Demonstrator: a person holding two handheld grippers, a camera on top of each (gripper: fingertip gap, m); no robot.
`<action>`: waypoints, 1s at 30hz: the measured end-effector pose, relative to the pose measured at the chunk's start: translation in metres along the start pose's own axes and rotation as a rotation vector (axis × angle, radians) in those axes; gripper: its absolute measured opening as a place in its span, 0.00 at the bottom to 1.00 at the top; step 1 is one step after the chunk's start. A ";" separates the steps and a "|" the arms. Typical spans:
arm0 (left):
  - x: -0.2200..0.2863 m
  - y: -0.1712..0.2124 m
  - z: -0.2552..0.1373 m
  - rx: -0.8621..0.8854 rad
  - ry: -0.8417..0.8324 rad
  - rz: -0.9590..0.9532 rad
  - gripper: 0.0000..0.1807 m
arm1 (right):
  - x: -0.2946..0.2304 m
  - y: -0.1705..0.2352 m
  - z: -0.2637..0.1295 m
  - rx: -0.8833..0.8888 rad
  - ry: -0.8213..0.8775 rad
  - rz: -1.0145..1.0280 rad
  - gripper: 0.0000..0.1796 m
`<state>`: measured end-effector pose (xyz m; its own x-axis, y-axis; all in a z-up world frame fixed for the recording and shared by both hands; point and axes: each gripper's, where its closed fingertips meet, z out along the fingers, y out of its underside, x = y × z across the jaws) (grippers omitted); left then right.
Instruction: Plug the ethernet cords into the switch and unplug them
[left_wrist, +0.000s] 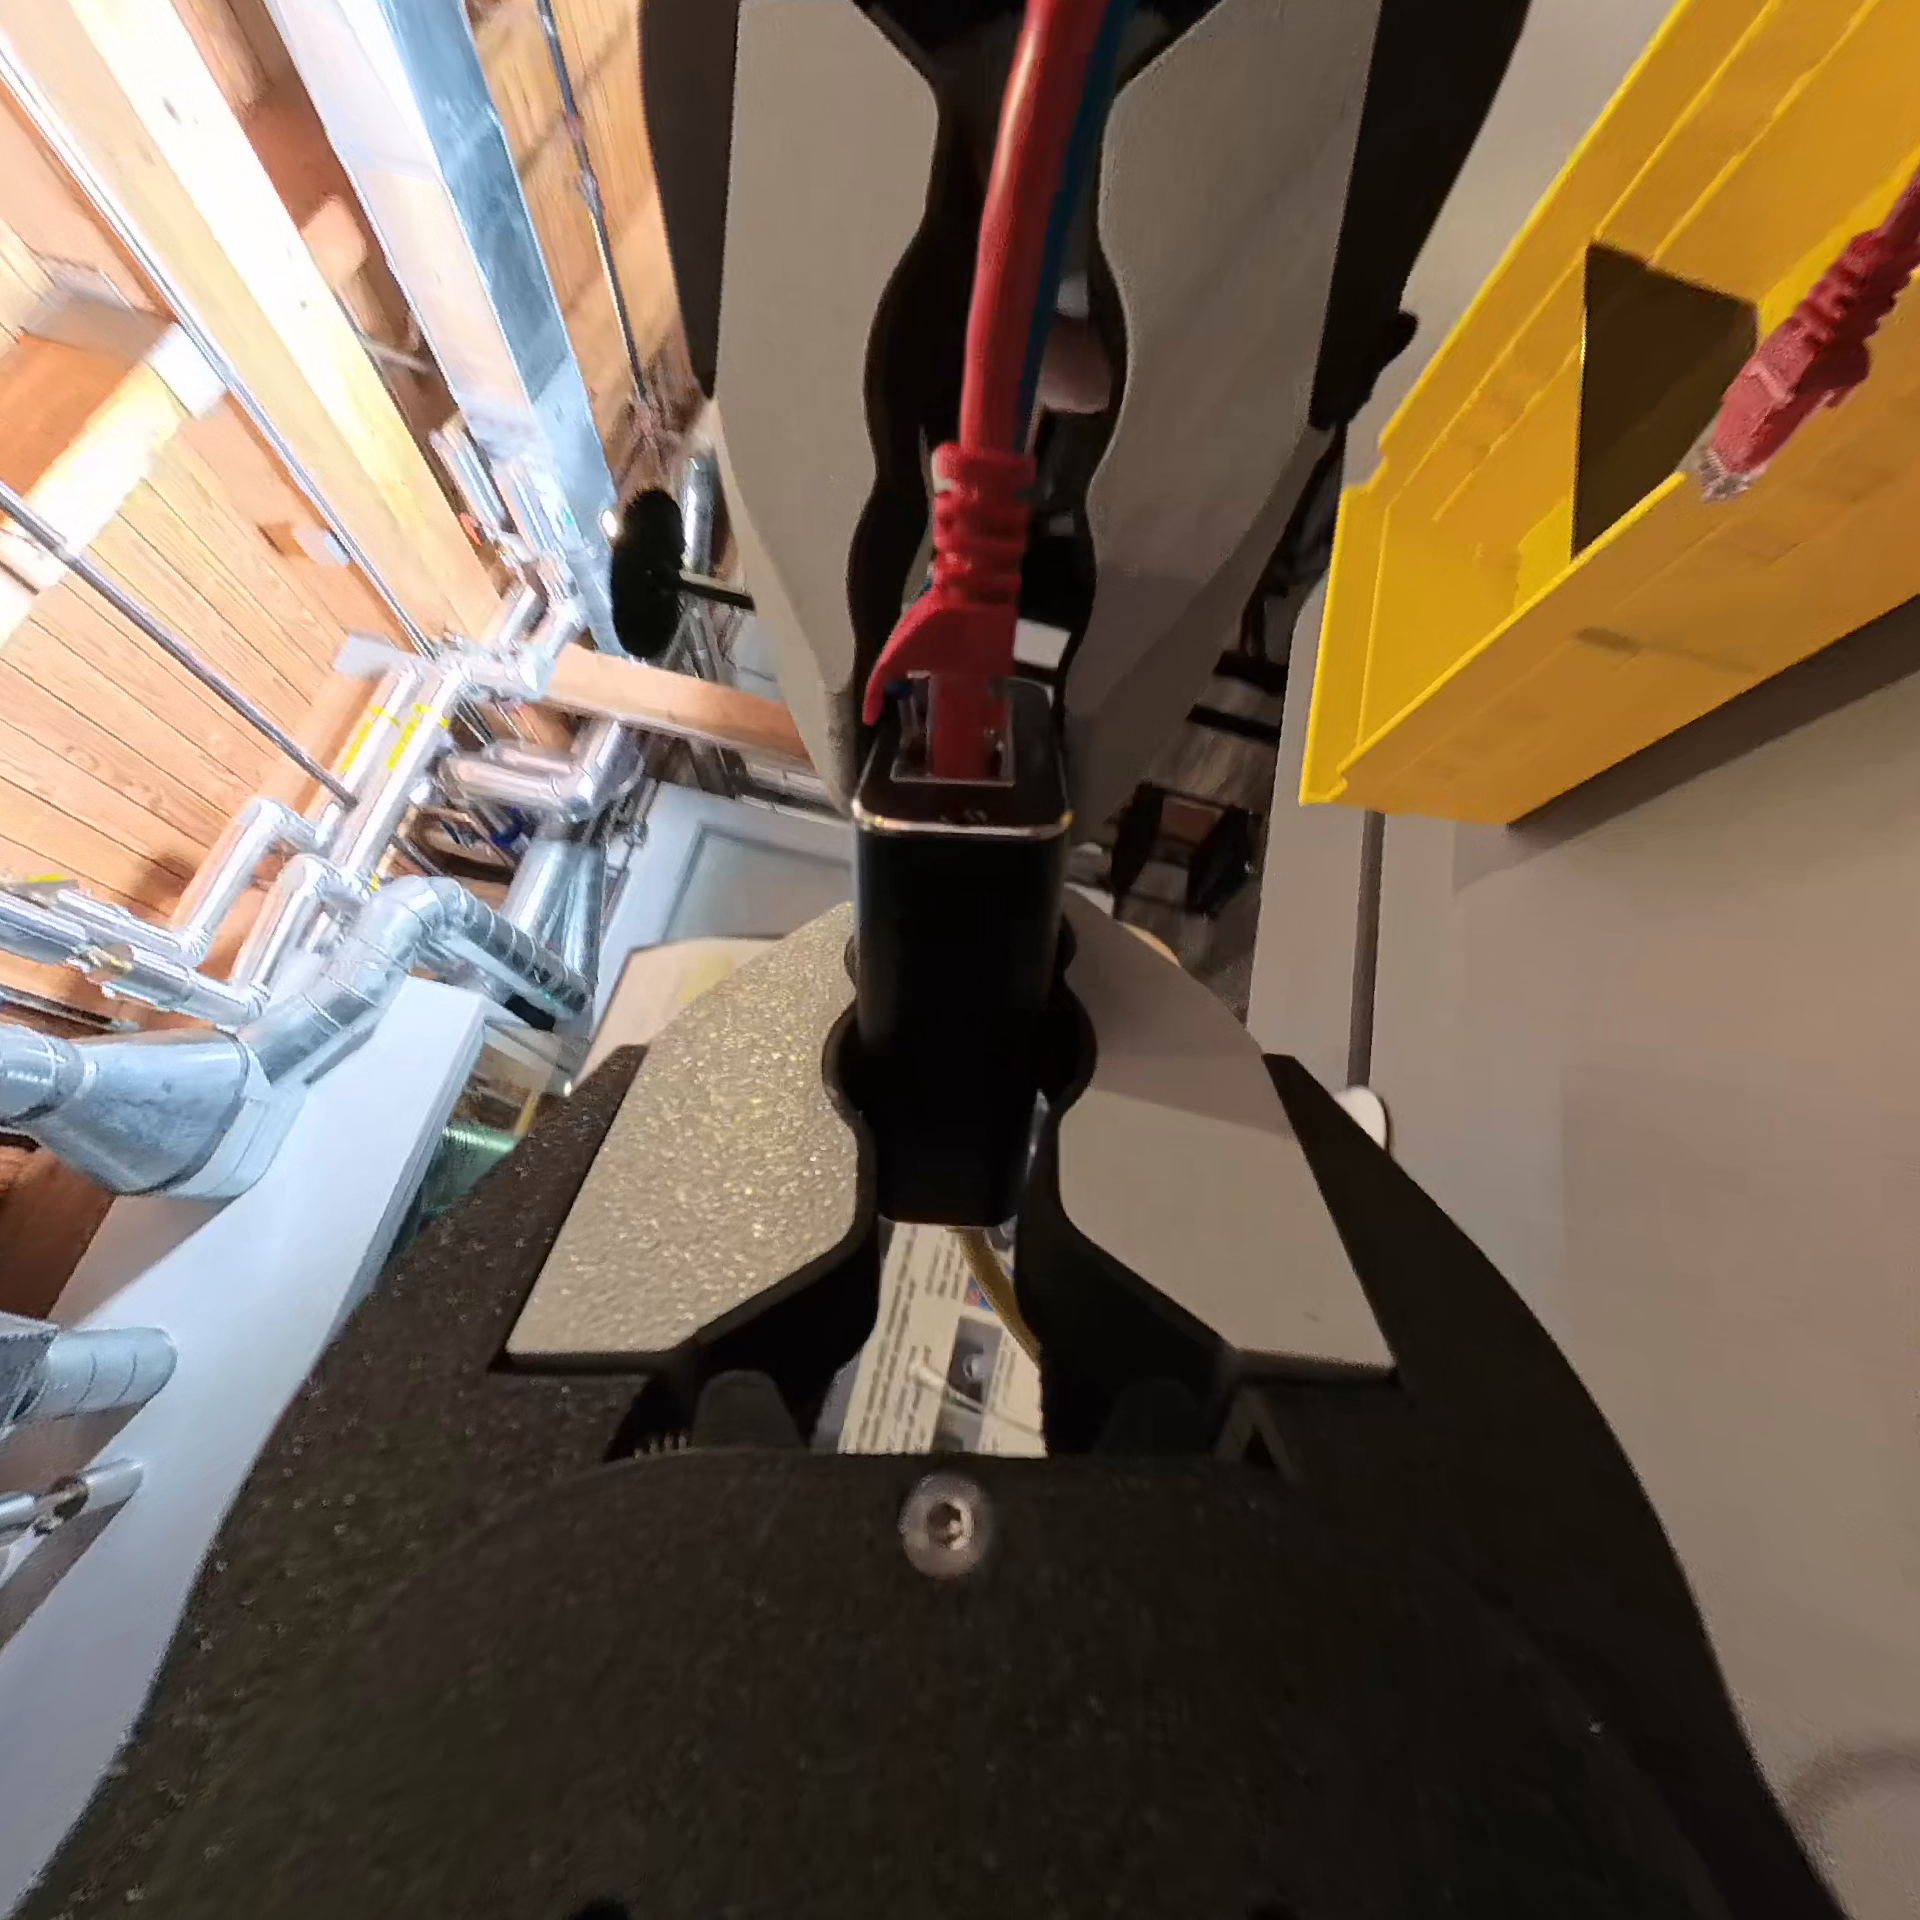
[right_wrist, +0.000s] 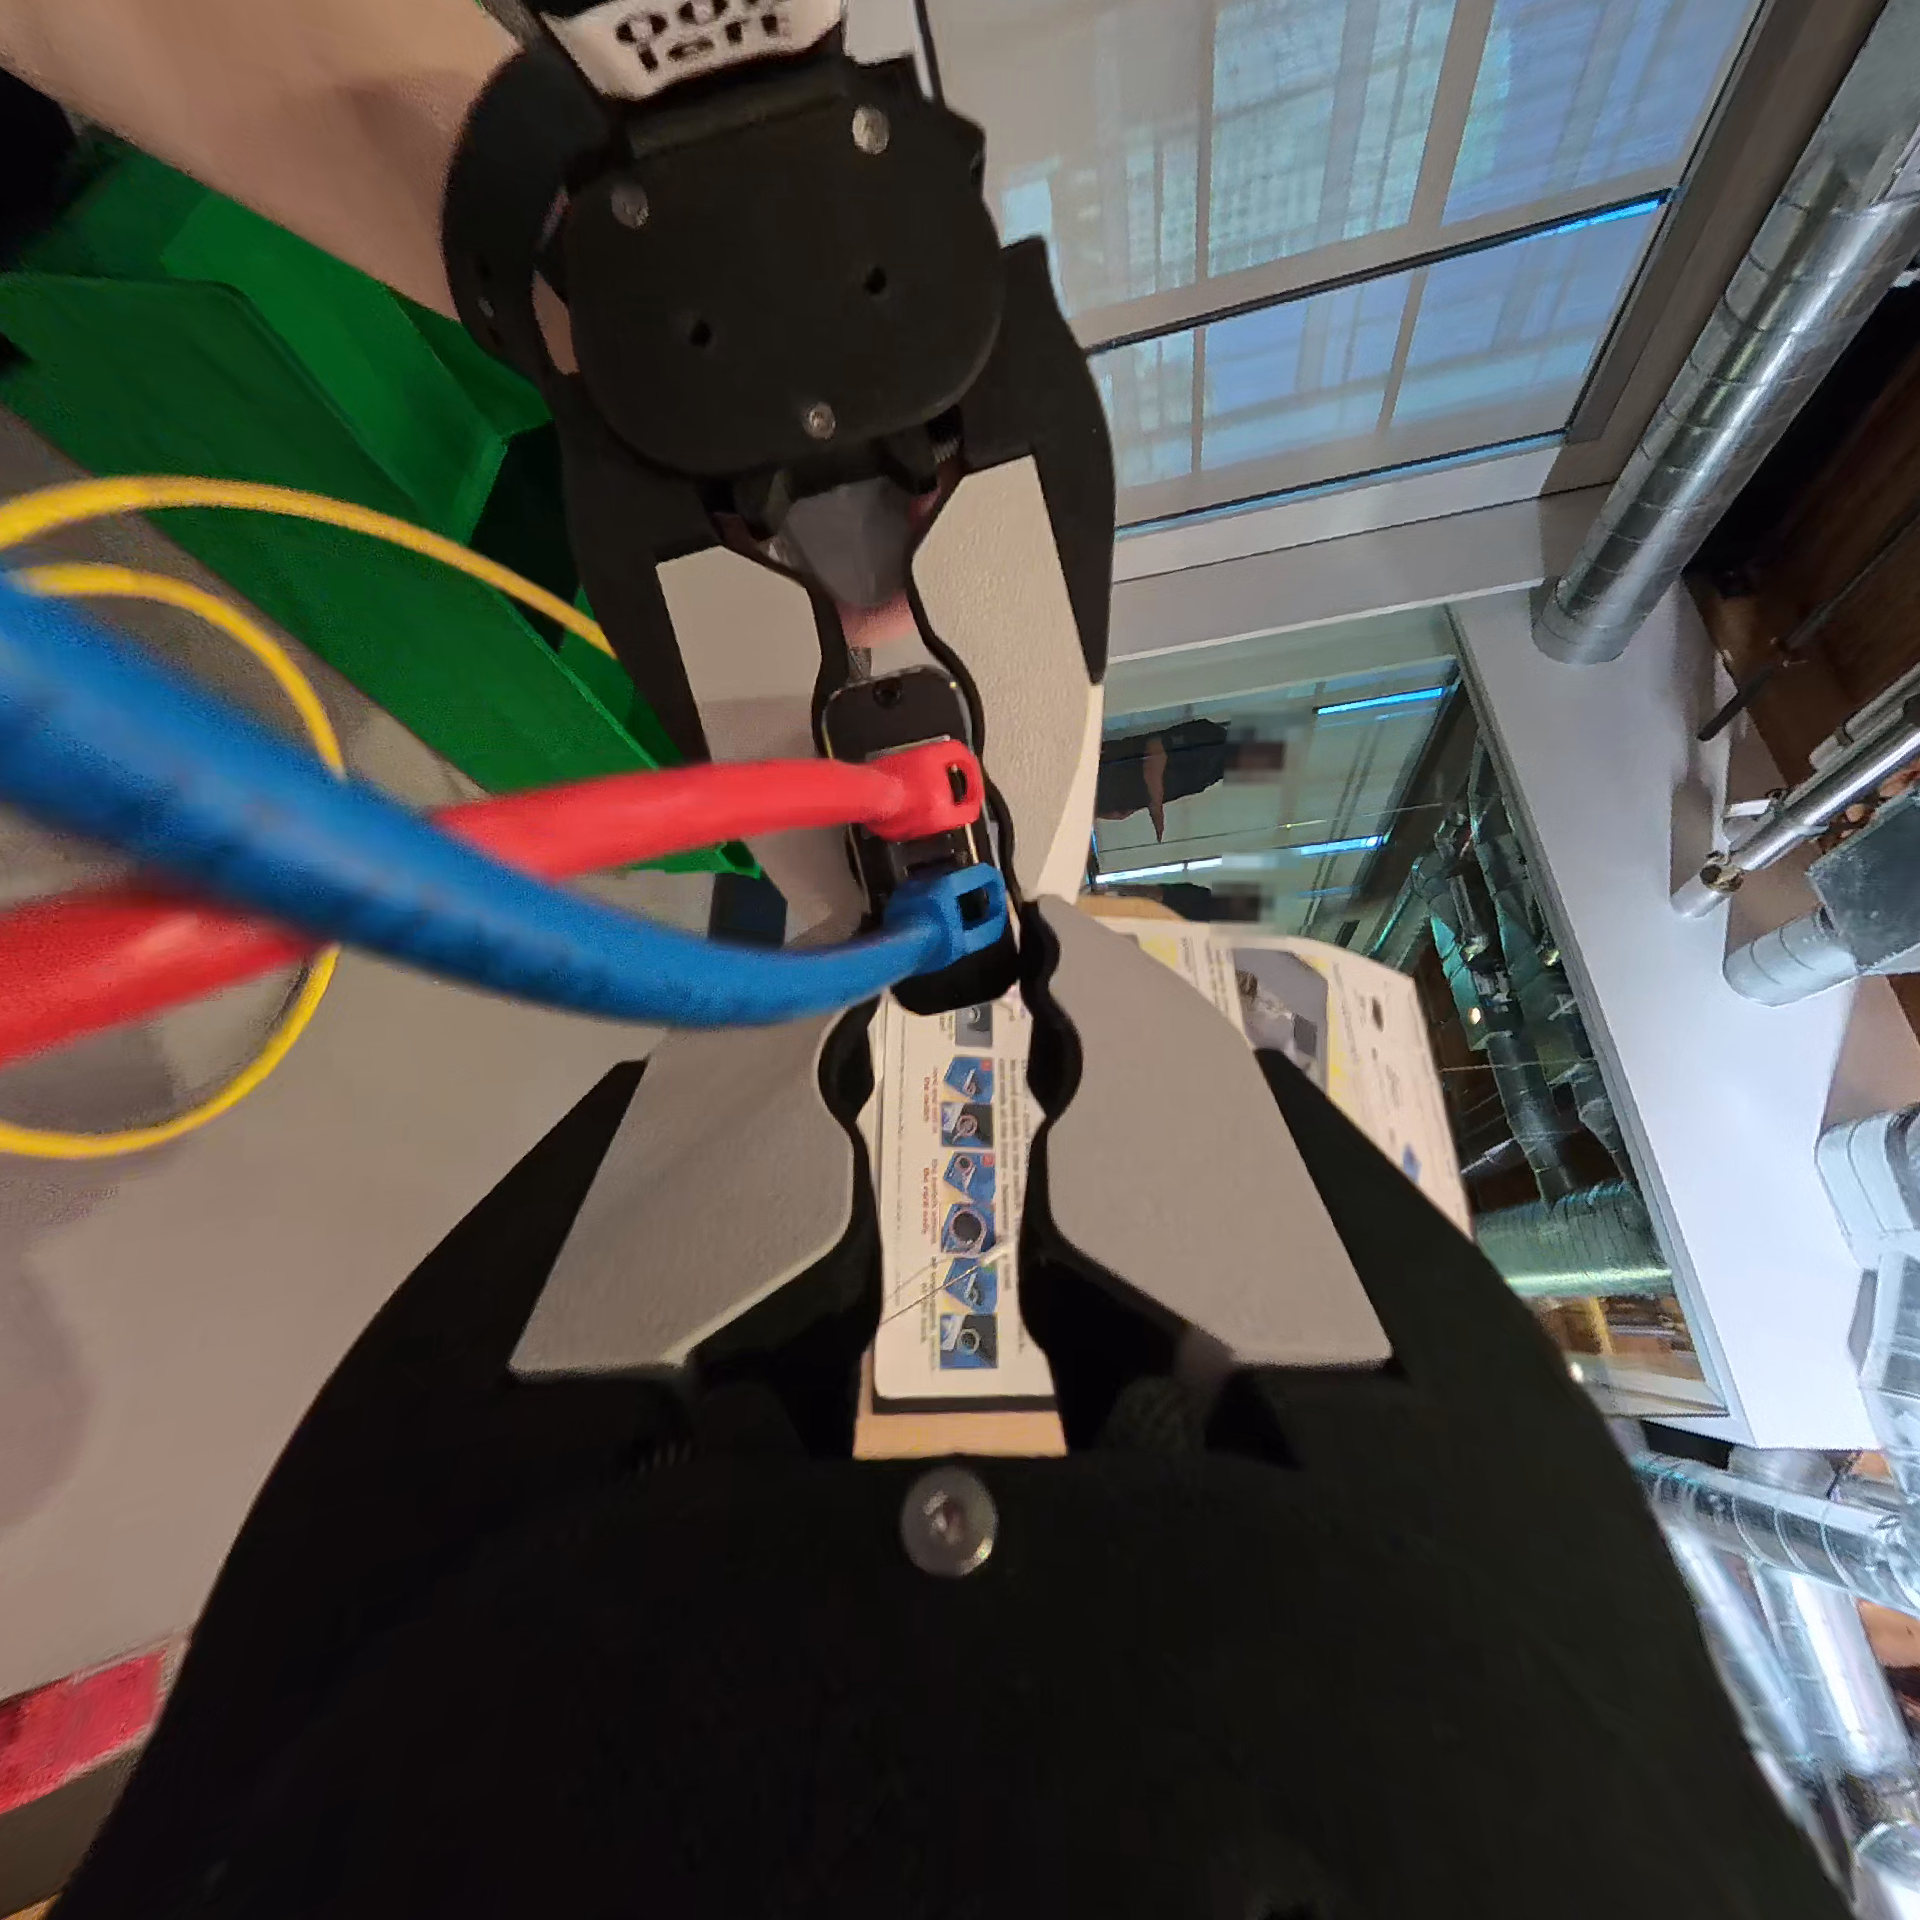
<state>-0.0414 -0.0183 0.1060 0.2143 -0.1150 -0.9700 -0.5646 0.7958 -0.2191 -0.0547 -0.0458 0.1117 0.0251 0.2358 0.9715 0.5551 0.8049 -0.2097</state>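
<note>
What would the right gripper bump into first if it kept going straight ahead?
Probably the blue cord's plug where it enters the black switch, which sits right at the right gripper tips. The left gripper holds that switch just beyond. Depth is hard to judge, so contact may already be made.

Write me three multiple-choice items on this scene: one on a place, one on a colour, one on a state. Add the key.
1. The switch sits:
A. between the fingers of the left gripper
B. in a drawer
C. on the floor

2. The cord plugged in beside the red cord is:
A. white
B. blue
C. orange

3. The loose red plug by the yellow bin is:
A. in the switch
B. gripped by fingers
C. in no port

Key:
1 A, both fingers press its sides.
2 B, the blue cord enters the next port.
3 C, its tip hangs bare.
</note>
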 end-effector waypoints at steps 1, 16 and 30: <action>0.002 0.005 0.003 -0.037 0.014 -0.002 0.15 | -0.001 0.007 0.002 -0.008 -0.003 0.026 0.15; -0.004 0.041 0.002 -0.203 0.049 -0.053 0.15 | 0.044 -0.011 -0.071 -0.103 0.154 0.078 0.15; 0.013 0.046 0.008 -0.317 0.112 0.071 0.15 | -0.003 0.000 -0.011 -0.303 -0.086 0.166 0.16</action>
<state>-0.0586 0.0216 0.0838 0.0864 -0.1443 -0.9857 -0.7985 0.5816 -0.1552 -0.0460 -0.0521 0.1100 0.0726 0.4054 0.9112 0.7711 0.5567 -0.3091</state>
